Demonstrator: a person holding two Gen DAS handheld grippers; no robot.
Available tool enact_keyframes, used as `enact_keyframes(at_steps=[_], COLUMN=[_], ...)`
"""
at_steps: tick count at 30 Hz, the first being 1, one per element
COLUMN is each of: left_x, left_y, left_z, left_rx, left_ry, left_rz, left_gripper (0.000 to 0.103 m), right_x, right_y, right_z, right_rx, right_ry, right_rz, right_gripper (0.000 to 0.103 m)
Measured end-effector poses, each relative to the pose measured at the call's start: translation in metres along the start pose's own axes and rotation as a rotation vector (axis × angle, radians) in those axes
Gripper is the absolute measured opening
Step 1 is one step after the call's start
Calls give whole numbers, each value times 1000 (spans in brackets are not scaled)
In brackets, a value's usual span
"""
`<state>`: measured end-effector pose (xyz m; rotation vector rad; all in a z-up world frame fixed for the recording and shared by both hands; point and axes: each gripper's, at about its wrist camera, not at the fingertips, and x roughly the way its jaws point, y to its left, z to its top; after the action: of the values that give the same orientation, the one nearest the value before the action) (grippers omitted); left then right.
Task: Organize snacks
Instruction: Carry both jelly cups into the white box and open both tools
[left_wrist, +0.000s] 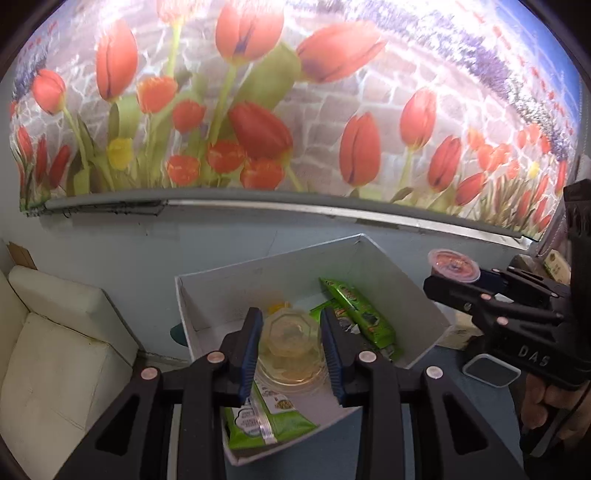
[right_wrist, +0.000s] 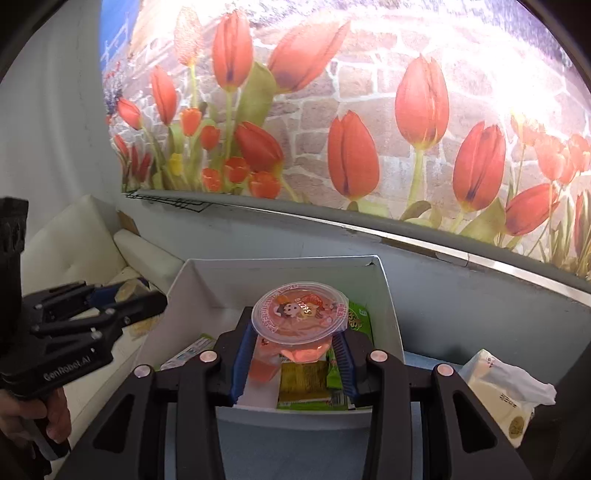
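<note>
My left gripper (left_wrist: 291, 350) is shut on a clear yellow jelly cup (left_wrist: 291, 341), held over the open white box (left_wrist: 236, 275). My right gripper (right_wrist: 295, 354) is shut on a pink jelly cup (right_wrist: 300, 312) with a printed lid, above the same box (right_wrist: 388, 291). In the left wrist view the right gripper (left_wrist: 448, 284) comes in from the right with its pink cup (left_wrist: 453, 265) beside the box's right wall. Green snack packets (left_wrist: 356, 314) lie inside the box, and more green packets (right_wrist: 308, 384) show under the pink cup.
A white sofa (left_wrist: 55, 347) stands at the left. The tulip-print wall (left_wrist: 295, 110) rises behind the box. A white tissue pack (right_wrist: 506, 391) lies right of the box. A small dark tray (left_wrist: 489, 369) sits on the blue surface below the right gripper.
</note>
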<state>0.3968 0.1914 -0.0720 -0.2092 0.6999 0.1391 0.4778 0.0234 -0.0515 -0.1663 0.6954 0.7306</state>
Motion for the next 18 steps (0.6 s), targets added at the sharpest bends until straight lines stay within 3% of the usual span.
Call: enact_keyframes(at_steps=[3, 10, 12, 13, 14, 15, 16, 18], left_x=[20, 39, 45, 48, 50, 52, 51, 41], left_y=[7, 11, 14, 15, 16, 16, 17, 20], left_z=[0, -8, -8, -6, -6, -5, -5, -5], left_rx=[-26, -26, -56, -62, -60, -57, -54, -56], left_ry=[29, 73, 91, 102, 110, 117, 99, 41], left_rz=[-2, 1, -17, -13, 6, 27, 41, 56], left_gripper=[36, 37, 37, 45, 54, 82, 98, 102], right_x=[18, 43, 50, 51, 52, 52, 50, 46], right_y=[-12, -16, -17, -17, -17, -17, -17, -18], right_z=[2, -7, -9, -10, -12, -12, -12, -11], right_rx=[53, 42, 45, 45, 43, 41, 45, 51], right_ry=[19, 50, 66, 70, 63, 56, 43, 15], right_rz=[15, 0, -12, -19, -29, -33, -45, -55], right_gripper=[43, 44, 49, 58, 73, 81, 89, 89])
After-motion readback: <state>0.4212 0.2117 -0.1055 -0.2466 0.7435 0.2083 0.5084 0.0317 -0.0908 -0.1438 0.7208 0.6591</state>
